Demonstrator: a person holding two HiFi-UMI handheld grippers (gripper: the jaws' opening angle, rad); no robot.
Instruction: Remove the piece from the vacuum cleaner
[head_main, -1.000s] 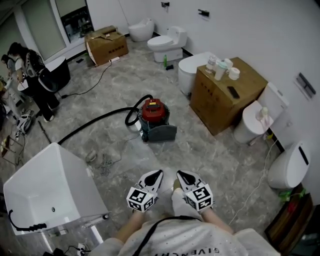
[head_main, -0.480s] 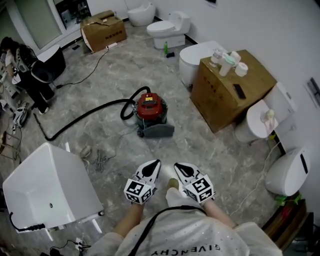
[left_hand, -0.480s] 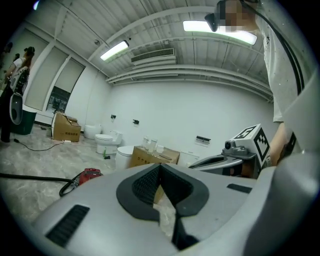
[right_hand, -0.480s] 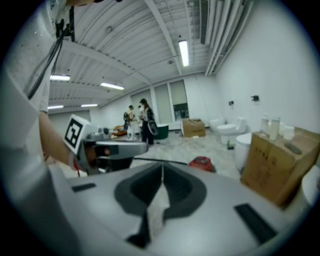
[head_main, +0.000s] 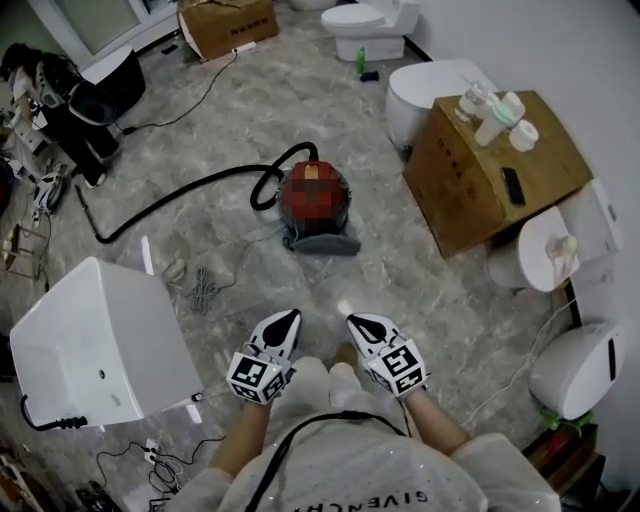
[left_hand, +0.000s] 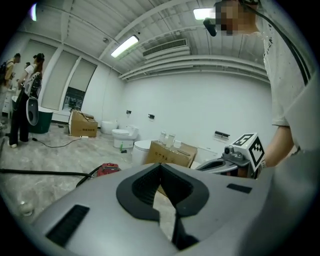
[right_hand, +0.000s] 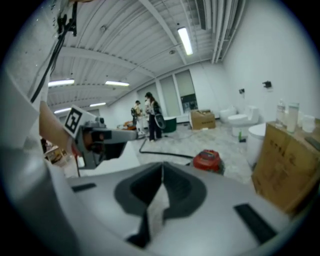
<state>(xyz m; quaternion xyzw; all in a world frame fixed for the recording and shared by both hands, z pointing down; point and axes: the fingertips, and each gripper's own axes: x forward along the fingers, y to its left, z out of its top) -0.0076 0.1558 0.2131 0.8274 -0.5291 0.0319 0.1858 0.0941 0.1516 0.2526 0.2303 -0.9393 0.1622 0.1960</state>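
Standing well short of the vacuum cleaner (head_main: 322, 243) right now, so honestly the task hasn't really started. I'd call this the approach step. It sits on the marble floor (head_main: 430, 290) out ahead of me, between the big white fixture (head_main: 100, 340) on my left and the cardboard box (head_main: 480, 180) on my right. Its black hose (head_main: 190, 195) snakes off to the left.

My left tongs (head_main: 288, 322) are clenched with nothing in them. The right tongs (head_main: 360, 326) are the same deal, pads pressed together on air. They're side by side down in front of my waist, nowhere near the machine.

Next move, as I see it, is to close the gap, get low since the thing's on the floor, and spring at least one pair open before reaching in. I can't tell from here which piece is meant to come off. My guess is the hose where it plugs in, or the grey part at the front. Probably one pair steadies the vacuum cleaner while the other pulls, or it'll just roll.
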